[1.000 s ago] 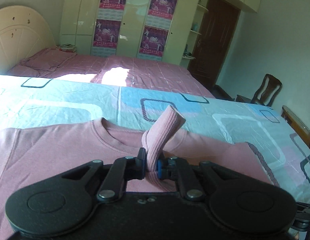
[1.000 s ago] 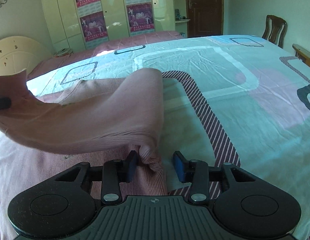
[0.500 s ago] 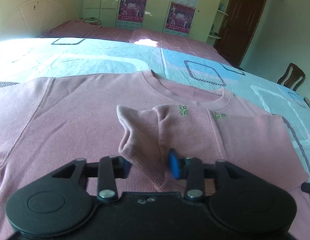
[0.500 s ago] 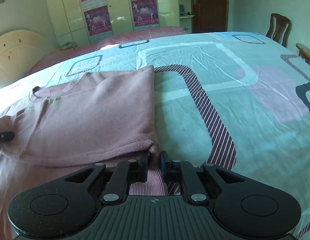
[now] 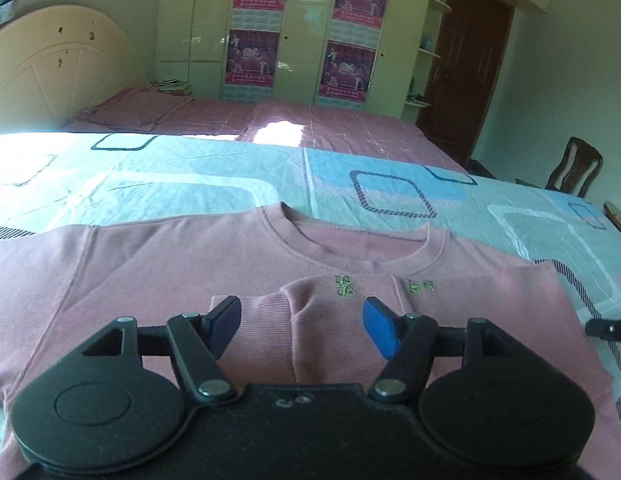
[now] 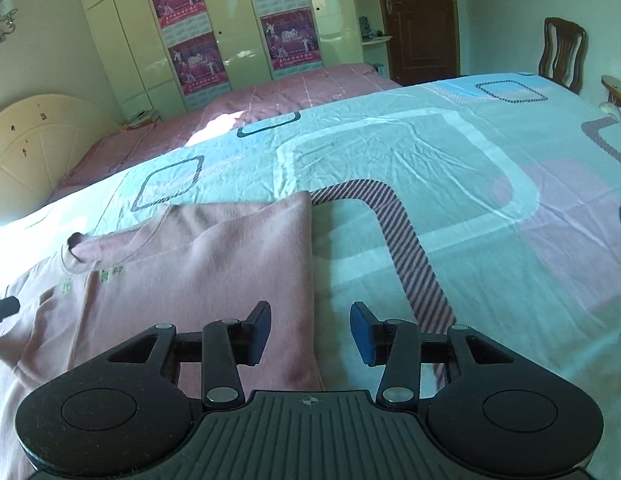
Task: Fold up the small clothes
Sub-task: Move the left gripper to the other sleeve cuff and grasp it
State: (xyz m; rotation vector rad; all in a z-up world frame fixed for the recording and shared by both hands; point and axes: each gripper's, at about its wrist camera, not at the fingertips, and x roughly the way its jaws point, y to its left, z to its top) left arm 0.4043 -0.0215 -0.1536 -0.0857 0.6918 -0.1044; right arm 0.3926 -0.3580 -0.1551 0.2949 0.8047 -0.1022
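- Pink ribbed-knit shirt (image 5: 158,264) lies flat on a bedsheet (image 5: 190,184) printed in pale blue, white and pink with dark-striped rounded squares; the round neckline with its banded collar sits toward 12 o'clock in the left wrist view.
- One side of the shirt is folded inward over the chest, forming a flat panel (image 5: 470,312) whose upper edge runs just below the collar; small green embroidered marks (image 5: 342,285) show on this panel near its top.
- In the right wrist view the folded panel (image 6: 198,280) has a straight, crisp edge at 3 o'clock, with bare sheet beside it; the collar lifts slightly at 10 o'clock.
- Left gripper (image 5: 301,326): jaws spread apart, having just been opening; the folded cloth lies below and between the blue pads, which do not press on it.
- Right gripper (image 6: 309,332): jaws spread, having just been opening; the fold's edge lies under the gap, unpinched.
- At 9 o'clock in the right wrist view, a dark tip of the left gripper shows at the shirt's edge.
- Background at 12 o'clock: a second bed (image 5: 310,124) with a pink cover, a cream headboard (image 5: 62,72), a wardrobe (image 5: 302,28) bearing purple posters, a brown door (image 5: 462,80) and a wooden chair (image 5: 578,168).
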